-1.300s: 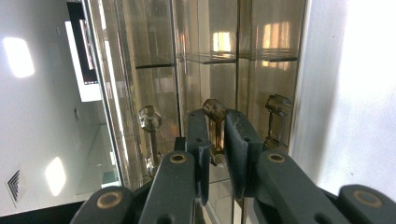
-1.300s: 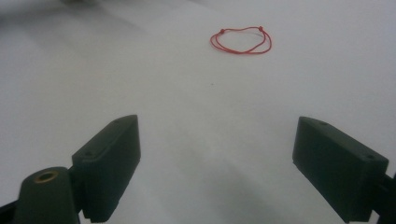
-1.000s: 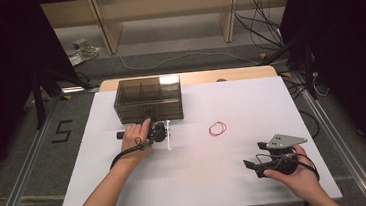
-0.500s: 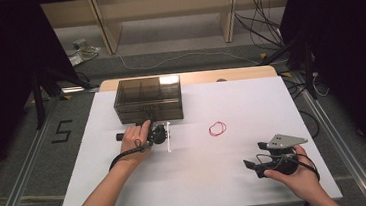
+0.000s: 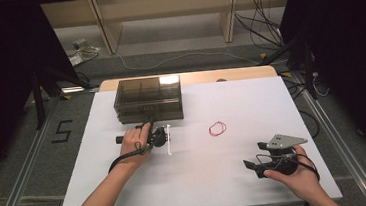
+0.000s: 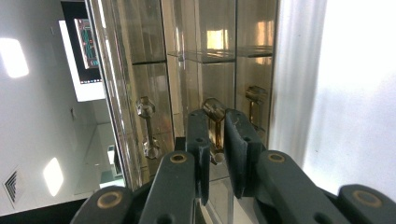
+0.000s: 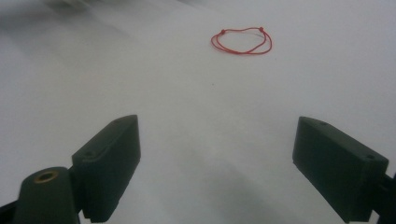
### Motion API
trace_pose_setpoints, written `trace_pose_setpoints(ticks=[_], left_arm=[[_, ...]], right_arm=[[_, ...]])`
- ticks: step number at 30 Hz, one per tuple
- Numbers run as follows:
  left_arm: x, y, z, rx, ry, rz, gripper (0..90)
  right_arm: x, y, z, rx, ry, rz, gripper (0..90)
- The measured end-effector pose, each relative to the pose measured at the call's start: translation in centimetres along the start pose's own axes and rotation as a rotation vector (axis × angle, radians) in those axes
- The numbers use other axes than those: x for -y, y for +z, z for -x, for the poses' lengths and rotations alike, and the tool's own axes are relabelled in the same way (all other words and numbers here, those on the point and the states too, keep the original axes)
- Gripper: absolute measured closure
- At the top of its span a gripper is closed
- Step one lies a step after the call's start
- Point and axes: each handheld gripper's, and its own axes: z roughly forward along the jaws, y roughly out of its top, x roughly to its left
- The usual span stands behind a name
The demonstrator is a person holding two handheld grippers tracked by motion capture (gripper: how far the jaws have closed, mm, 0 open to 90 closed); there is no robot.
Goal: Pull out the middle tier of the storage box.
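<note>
**Left jaws pinch a drawer knob on the smoky plastic box**

The drawer knob (image 6: pixel 214 109) is a small, glossy, brass-toned stud with a rounded head, set on the front of a translucent brown plastic drawer box (image 5: pixel 148 98). The box is rectangular with glassy, reflective walls and inner dividers, and it stands toward the far left of the white table (image 5: pixel 238 178). The left gripper (image 6: pixel 215 140) has its two matte black jaws closed on that knob, one on each side; two similar knobs sit to either side of it.

Well to the right, a thin red string loop (image 5: pixel 218 128) lies flat on the smooth tabletop. The right gripper (image 5: pixel 257 167) rests near the table's near right edge, its blocky black jaws spread wide with nothing between them, pointing toward the loop.
</note>
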Motion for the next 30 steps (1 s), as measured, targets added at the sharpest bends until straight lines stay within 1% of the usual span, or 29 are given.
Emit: trace_pose_setpoints(ticks=[2,5,6,10,12,16,18,21,22,25,27,30], left_arm=[[0.0,-0.2,0.0,0.004,0.006,-0.003,80.4],[0.1,-0.4,0.1,-0.002,-0.003,0.003,80.5],[0.0,-0.5,0.1,0.007,0.003,-0.003,80.5],[0.1,-0.6,0.2,0.007,-0.001,0.003,80.4],[0.1,-0.8,0.2,0.011,0.008,-0.004,80.4],[0.0,-1.0,0.3,0.012,0.001,-0.004,80.3],[0.0,-1.2,0.3,0.014,0.009,-0.010,80.3],[0.0,-1.5,0.4,0.016,0.005,-0.006,80.3],[0.0,-1.6,0.4,0.018,0.013,-0.011,80.3],[0.1,-1.8,0.5,0.015,0.003,-0.004,80.3],[0.0,-1.9,0.4,0.021,0.012,-0.010,80.3],[0.1,-2.1,0.6,0.013,0.006,0.002,80.2]], right_arm=[[0.0,0.0,0.0,0.001,0.000,0.000,15.8],[0.0,0.0,0.0,0.000,-0.002,-0.003,15.8],[0.0,0.0,0.0,0.001,0.000,-0.003,15.9],[0.0,0.0,0.0,0.001,0.000,-0.003,15.8],[0.0,0.0,0.0,0.001,0.000,-0.004,15.9],[0.0,0.1,0.0,0.000,0.000,-0.004,15.8],[0.0,0.0,0.0,0.001,-0.001,-0.004,15.9],[0.0,0.0,0.0,0.001,0.001,-0.003,15.8],[0.0,0.0,0.0,0.003,0.000,-0.003,15.8],[0.0,0.1,0.0,0.000,-0.001,-0.004,15.8],[0.0,0.1,0.0,0.000,-0.002,-0.004,15.8],[0.0,0.0,0.0,0.001,-0.002,-0.003,15.8]])
